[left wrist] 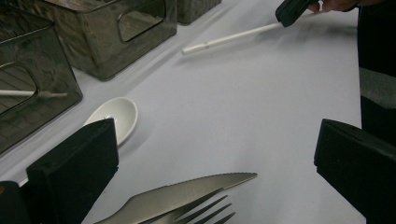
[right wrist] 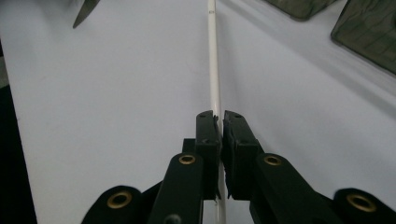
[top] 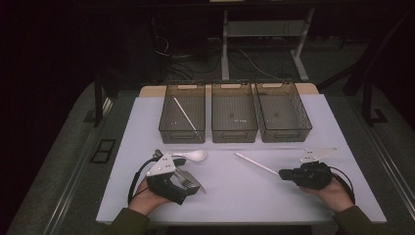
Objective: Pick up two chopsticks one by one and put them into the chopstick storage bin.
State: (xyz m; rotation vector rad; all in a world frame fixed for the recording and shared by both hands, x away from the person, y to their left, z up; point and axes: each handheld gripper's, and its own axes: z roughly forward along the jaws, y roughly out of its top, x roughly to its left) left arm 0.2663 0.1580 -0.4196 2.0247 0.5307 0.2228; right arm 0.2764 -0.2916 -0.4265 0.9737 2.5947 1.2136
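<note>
A long white stick [top: 256,163] lies on the white table mat, running up-left from my right gripper [top: 283,173]. The right gripper's jaws are shut on the near end of the white stick [right wrist: 214,79], which runs straight away between the pads. My left gripper [top: 193,185] sits at the front left, jaws wide open with nothing between them. Just ahead of it lie a metal knife [left wrist: 187,192] and a fork [left wrist: 205,212], and a white spoon [left wrist: 114,116] rests beside its left jaw. The white spoon [top: 192,155] lies above the left hand.
Three dark translucent bins stand in a row at the back of the mat: left bin [top: 182,112] holds a second white stick [top: 185,113], middle bin [top: 234,112] and right bin [top: 284,112] look empty. The mat's front edge [top: 235,220] is close to the hands.
</note>
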